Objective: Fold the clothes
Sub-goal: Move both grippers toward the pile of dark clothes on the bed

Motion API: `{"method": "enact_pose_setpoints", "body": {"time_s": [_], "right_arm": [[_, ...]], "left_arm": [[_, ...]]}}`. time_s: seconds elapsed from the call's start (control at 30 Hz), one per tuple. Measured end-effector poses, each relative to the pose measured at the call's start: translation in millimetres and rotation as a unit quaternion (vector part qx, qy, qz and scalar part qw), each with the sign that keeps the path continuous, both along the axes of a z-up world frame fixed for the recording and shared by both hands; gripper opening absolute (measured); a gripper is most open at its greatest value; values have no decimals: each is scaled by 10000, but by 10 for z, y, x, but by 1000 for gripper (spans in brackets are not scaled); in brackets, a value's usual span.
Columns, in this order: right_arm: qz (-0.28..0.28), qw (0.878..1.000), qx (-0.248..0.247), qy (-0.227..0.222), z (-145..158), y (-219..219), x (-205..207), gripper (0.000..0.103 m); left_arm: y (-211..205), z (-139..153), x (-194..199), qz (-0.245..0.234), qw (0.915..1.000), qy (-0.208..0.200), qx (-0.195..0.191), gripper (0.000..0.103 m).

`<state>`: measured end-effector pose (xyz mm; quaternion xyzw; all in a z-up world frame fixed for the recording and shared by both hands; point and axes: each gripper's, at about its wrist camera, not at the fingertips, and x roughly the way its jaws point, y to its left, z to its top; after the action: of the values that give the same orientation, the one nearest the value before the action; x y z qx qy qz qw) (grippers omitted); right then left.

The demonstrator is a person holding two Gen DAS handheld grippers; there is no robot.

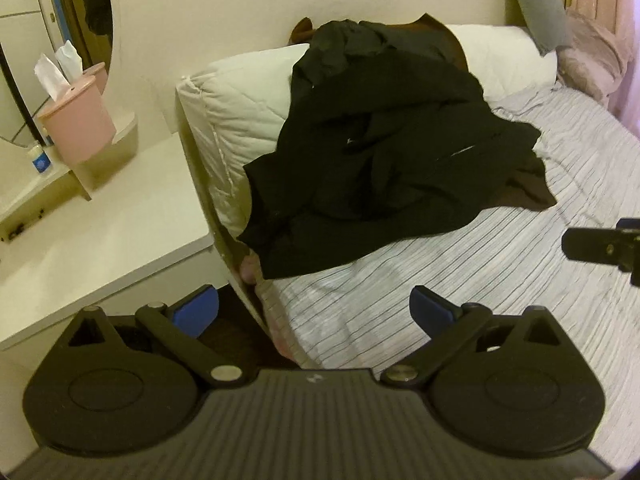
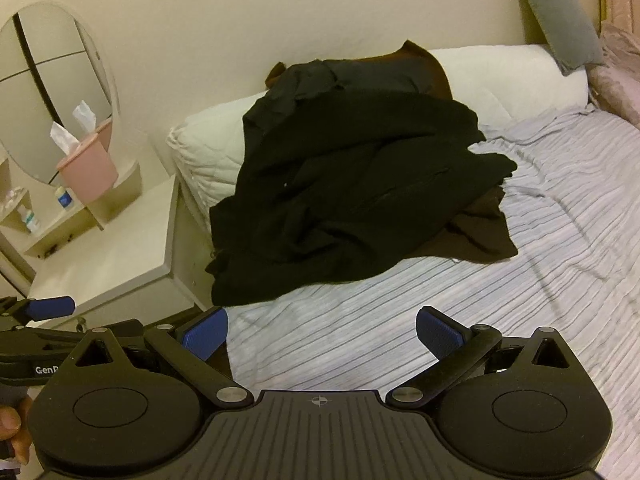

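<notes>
A heap of dark clothes (image 1: pixel 380 140) lies crumpled on the striped bed sheet (image 1: pixel 460 288) and partly over a white quilted duvet (image 1: pixel 240 96); a brown garment (image 2: pixel 480 236) pokes out beneath the black ones (image 2: pixel 352 192). My left gripper (image 1: pixel 314 310) is open with nothing between its blue pads, hovering over the bed's near left corner, short of the heap. Over the sheet in front of the pile, my right gripper (image 2: pixel 322 332) also stands open and holds nothing. The right gripper's edge (image 1: pixel 600 246) shows at the right of the left wrist view.
A white bedside table (image 1: pixel 92 240) stands left of the bed, carrying a pink tissue box (image 1: pixel 78 124), small bottles (image 2: pixel 64 200) and an oval mirror (image 2: pixel 56 88). A grey pillow (image 2: pixel 556 12) and pink cushions (image 1: pixel 592 56) sit at the headboard. A hand (image 2: pixel 14 432) shows at lower left.
</notes>
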<state>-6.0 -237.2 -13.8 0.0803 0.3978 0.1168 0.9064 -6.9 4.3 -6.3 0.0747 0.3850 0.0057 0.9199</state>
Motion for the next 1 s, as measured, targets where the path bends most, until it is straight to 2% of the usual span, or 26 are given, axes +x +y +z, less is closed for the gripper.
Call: {"method": "enact_pose_setpoints", "body": {"time_s": [0.13, 0.2, 0.33, 0.47, 1.0], "right_arm": [[26, 9999, -86, -78, -25, -69, 0, 103], [5, 10000, -76, 65, -12, -70, 31, 103], [-53, 9999, -50, 81, -54, -8, 60, 103], [-80, 9999, -8, 99, -117, 3, 57, 103], [-8, 9998, 42, 187, -135, 6, 62, 103]], "left_arm": [[-9, -42, -32, -51, 10000, 62, -36, 100], [46, -30, -184, -100, 9999, 56, -50, 100], [-2, -155, -112, -36, 9996, 267, -64, 100], [-77, -86, -8, -27, 9992, 386, -8, 100], [-86, -97, 71, -76, 9986, 518, -71, 100]]}}
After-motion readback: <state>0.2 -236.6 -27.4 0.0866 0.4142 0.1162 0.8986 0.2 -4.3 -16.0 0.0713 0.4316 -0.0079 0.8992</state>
